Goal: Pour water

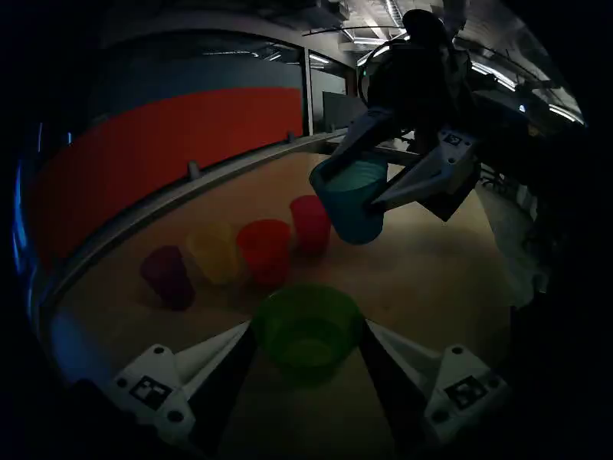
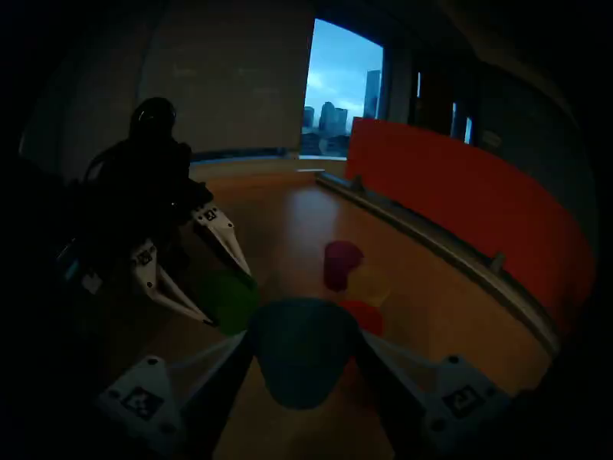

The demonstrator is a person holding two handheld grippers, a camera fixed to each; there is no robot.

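Grippers (image 1: 306, 326) (image 2: 303, 337) clamp green cup (image 1: 306, 346) (left), blue cup (image 2: 301, 362) (right).

Translucent green cup (image 1: 308, 330) is upright, down low by the wooden table (image 1: 429, 268). Blue cup (image 1: 352, 203) is up in the air over that table, tilted a bit.
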